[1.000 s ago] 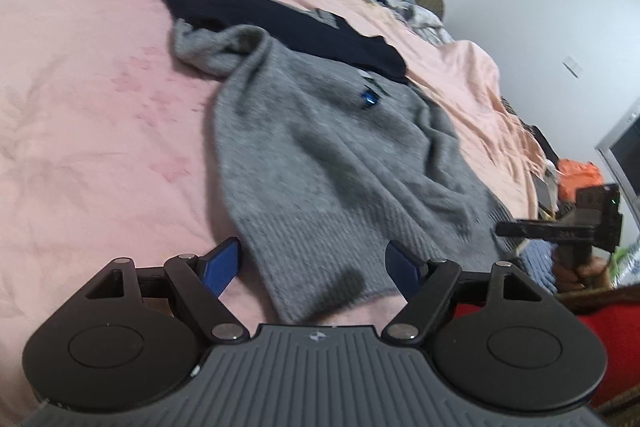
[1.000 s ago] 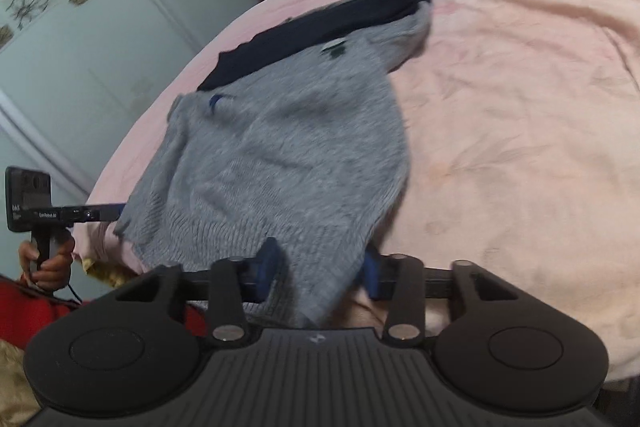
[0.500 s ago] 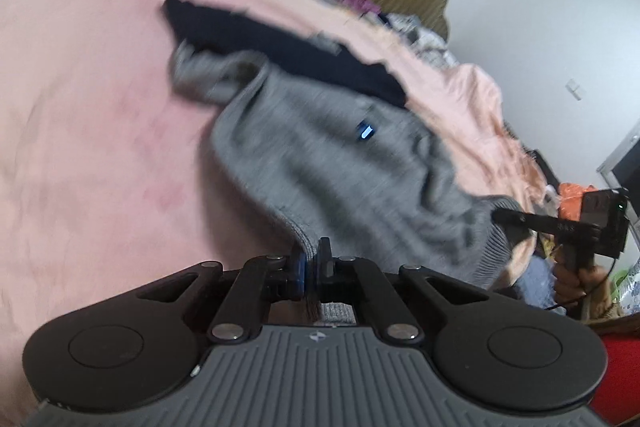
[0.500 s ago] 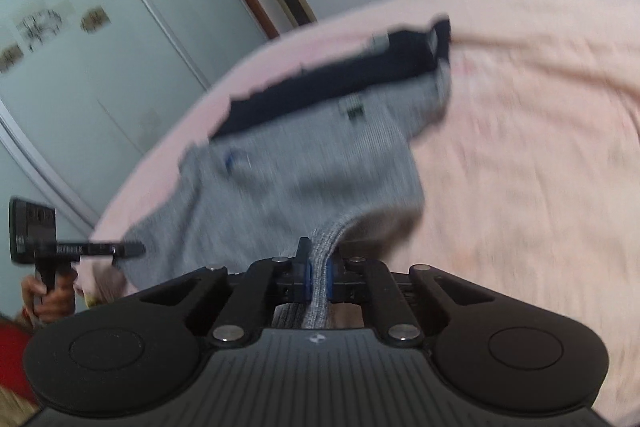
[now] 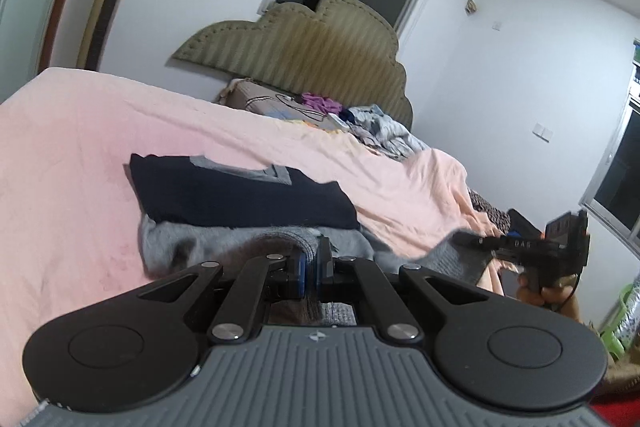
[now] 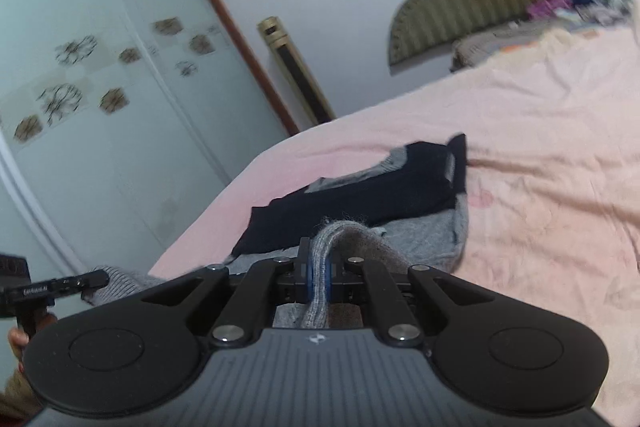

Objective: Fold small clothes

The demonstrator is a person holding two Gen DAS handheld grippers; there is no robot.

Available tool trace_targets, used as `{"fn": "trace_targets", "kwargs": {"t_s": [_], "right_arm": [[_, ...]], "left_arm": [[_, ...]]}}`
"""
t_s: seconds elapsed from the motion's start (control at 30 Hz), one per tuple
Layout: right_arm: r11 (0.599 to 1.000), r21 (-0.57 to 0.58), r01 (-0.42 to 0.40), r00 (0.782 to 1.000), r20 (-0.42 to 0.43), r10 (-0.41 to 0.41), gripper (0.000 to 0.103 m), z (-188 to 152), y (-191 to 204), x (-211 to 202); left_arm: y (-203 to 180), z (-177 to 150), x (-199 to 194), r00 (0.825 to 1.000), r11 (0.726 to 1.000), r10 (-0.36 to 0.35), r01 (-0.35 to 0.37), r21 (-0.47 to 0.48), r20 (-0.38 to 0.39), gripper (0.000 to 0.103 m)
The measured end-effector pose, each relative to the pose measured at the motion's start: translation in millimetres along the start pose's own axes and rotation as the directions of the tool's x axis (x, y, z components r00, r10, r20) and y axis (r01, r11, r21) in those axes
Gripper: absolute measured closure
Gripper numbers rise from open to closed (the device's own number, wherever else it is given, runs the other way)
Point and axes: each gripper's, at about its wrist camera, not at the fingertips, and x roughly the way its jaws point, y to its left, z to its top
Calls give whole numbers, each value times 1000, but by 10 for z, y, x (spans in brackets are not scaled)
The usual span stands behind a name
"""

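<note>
A grey knit sweater (image 5: 172, 243) lies on the pink bed (image 5: 60, 147), its ribbed hem lifted off the sheet. My left gripper (image 5: 311, 259) is shut on one corner of that hem. My right gripper (image 6: 318, 269) is shut on the other corner, and the grey sweater (image 6: 348, 231) bulges up between its blue pads. Behind the sweater lies a folded dark navy garment (image 5: 240, 195), also seen as the navy garment (image 6: 360, 187) in the right wrist view. Each view shows the other gripper at its edge: the right gripper (image 5: 472, 239) and the left gripper (image 6: 102, 277), both gripping grey hem.
A padded olive headboard (image 5: 304, 55) stands at the far end, with a pile of mixed clothes (image 5: 372, 127) in front of it. A wardrobe (image 6: 80, 87) with patterned doors stands beside the bed (image 6: 540, 167). A person's hand (image 5: 548, 295) holds the right gripper's handle.
Both grippers closed on the sweater's hem corners and rose, lifting the hem off the bed. Both views tilted up from the bed toward the headboard and walls.
</note>
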Motion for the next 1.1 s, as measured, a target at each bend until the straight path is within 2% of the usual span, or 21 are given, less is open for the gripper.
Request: {"fn": "trace_targets", "kwargs": {"t_s": [0.1, 0.23, 0.37, 0.63, 0.7, 0.87, 1.0, 1.1], "right_arm": [[996, 82, 46, 997, -65, -40, 97, -56, -252, 219], [971, 193, 139, 979, -173, -106, 97, -261, -616, 495], [946, 291, 146, 970, -230, -79, 97, -462, -825, 578], [966, 251, 70, 965, -262, -2, 96, -623, -744, 500], [975, 213, 58, 970, -242, -5, 97, -620, -629, 436], [979, 186, -89, 987, -119, 112, 98, -445, -373, 60], [961, 185, -205, 978, 0, 209, 98, -273, -258, -220], [950, 196, -245, 970, 60, 237, 98, -154, -235, -254]], "left_arm": [[121, 14, 181, 999, 998, 48, -48, -32, -26, 99], [267, -33, 441, 990, 991, 106, -113, -68, -93, 99], [361, -74, 520, 983, 986, 135, -145, -78, -122, 99], [442, -97, 451, 981, 982, 152, -163, -95, -118, 99], [411, -94, 426, 981, 981, 156, -166, -96, -112, 99], [301, -44, 167, 993, 989, 109, -113, -92, -48, 99], [184, 55, -74, 997, 995, 70, -67, -79, 42, 99], [127, 169, -127, 994, 996, 64, -58, -72, 91, 99]]}}
